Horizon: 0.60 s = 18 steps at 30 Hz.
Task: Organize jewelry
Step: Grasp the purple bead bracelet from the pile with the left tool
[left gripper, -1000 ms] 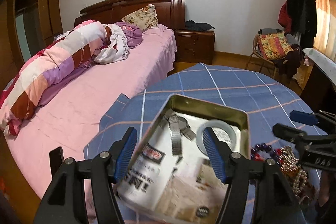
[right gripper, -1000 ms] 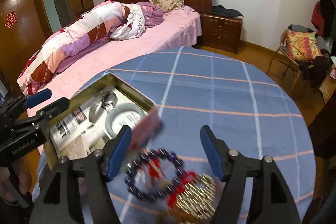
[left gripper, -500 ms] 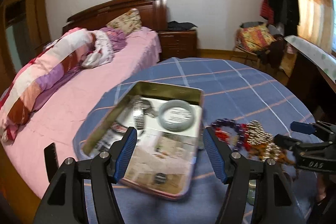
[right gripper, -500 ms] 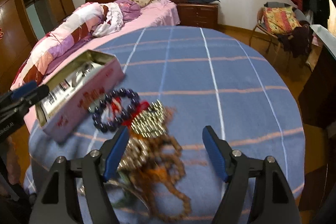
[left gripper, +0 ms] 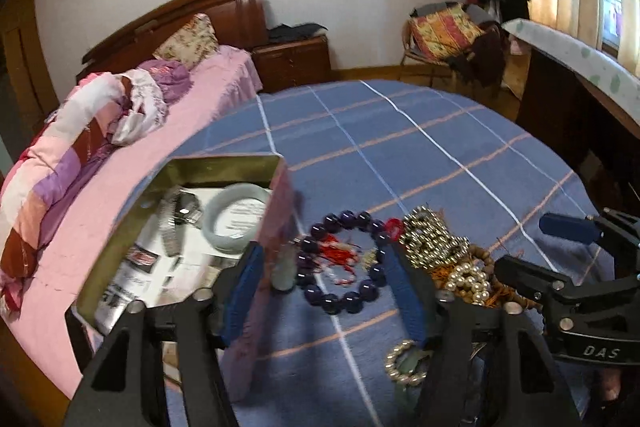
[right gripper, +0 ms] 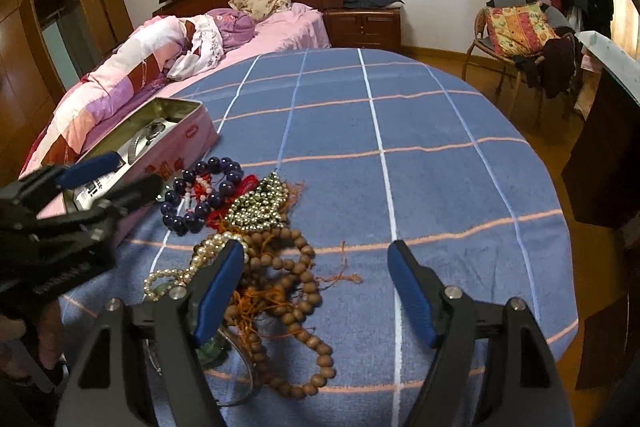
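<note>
Both tools are released: the left gripper (left gripper: 326, 281) hangs spread above the purple bead bracelet (left gripper: 344, 261), the right gripper (right gripper: 316, 291) gapes over the wooden bead strand (right gripper: 296, 291) — neither grasps anything. The jewelry heap lies on the blue checked tablecloth (right gripper: 400, 115) just beside the pink tin (right gripper: 176, 143), which holds a pale bangle (left gripper: 236, 221) and a watch (left gripper: 178, 215).

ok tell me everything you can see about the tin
The tin is an open rectangular metal box, pink outside with red print, dull gold inside, no lid in view. It sits on the blue checked cloth near the bed-side edge. Inside lie printed paper, a pale bangle and a metal watch. The purple bead bracelet lies beside its wall. The open left claw hovers over its near corner.
</note>
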{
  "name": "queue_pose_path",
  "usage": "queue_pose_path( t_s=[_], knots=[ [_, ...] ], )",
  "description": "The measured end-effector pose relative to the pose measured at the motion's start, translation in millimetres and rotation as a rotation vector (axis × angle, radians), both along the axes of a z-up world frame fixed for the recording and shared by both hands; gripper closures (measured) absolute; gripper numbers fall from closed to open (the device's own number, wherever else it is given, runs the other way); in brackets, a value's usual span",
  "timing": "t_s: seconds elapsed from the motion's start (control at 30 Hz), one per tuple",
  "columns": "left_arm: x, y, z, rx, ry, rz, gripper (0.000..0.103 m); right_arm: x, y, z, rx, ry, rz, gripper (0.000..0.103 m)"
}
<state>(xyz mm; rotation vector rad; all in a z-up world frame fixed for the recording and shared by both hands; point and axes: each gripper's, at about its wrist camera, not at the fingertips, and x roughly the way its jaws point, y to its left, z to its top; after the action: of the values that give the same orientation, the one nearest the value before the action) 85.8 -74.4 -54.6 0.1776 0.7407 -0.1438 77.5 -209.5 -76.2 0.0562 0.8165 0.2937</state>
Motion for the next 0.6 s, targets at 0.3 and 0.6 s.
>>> queue_pose_path(
  t_s=[0.3,0.6],
  knots=[
    [6,-13,-23,0.001,0.095,-0.045,0.06,-2,-6,-2,0.014,-0.01,-0.017,0.022],
    [12,-16,-36,-0.017,0.153,-0.08,0.09,-5,-1,-3,-0.002,-0.017,-0.014,0.022]
  ],
)
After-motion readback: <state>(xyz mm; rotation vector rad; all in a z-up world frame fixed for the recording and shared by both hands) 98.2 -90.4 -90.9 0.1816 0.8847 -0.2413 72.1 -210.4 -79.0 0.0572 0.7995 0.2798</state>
